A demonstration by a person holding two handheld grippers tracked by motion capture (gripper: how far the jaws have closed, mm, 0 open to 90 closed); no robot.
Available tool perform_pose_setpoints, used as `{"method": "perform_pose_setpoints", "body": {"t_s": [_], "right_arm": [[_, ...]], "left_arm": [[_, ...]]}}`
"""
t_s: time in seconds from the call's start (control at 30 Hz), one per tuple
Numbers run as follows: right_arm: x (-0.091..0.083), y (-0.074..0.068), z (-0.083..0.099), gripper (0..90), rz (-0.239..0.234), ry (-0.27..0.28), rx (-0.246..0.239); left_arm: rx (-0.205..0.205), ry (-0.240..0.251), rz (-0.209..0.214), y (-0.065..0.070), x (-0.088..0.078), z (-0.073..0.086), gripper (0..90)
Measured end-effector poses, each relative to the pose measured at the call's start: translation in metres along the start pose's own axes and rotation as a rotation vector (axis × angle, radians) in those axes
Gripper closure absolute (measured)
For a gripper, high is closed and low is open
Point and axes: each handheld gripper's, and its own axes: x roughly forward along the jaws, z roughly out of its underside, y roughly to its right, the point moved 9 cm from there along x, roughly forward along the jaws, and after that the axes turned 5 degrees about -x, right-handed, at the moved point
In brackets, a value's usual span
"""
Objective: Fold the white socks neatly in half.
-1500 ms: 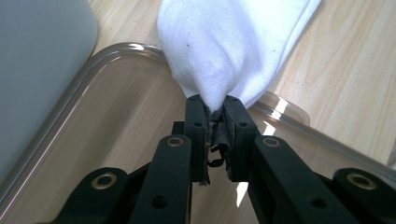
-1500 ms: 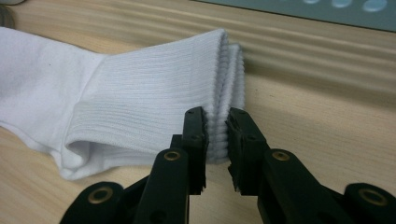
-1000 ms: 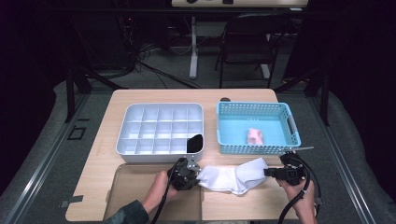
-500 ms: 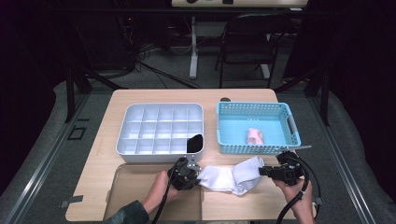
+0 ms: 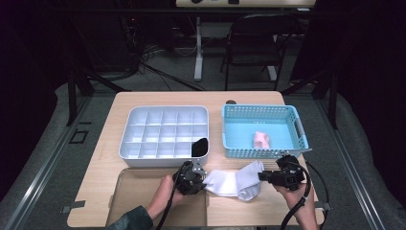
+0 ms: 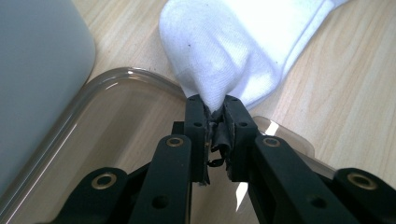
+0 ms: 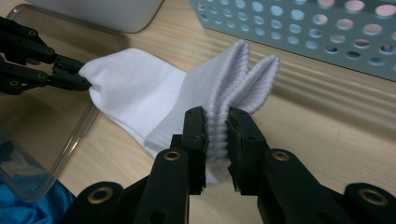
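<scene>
Sock (image 5: 234, 183): I hold it near the table's front edge.
Left gripper (image 5: 203, 181): clamped on its toe.
Right gripper (image 5: 261, 176): clamped on its cuff.

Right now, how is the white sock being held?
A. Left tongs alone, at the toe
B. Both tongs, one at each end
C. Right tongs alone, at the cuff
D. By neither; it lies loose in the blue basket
B: the left tongs pinch the smooth end of the white sock, while the right tongs clamp its ribbed cuff.
</scene>
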Motion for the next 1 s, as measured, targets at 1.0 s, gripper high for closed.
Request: {"method": "perform_pose_setpoints", "body": {"t_s": [1.0], "right_arm": [[0.045, -0.075, -0.016, 77.7, -0.067, -0.062, -0.199]], "left_arm": [[0.001, 0.003, 0.009, 0.006, 0.001, -0.006, 81.4]]}}
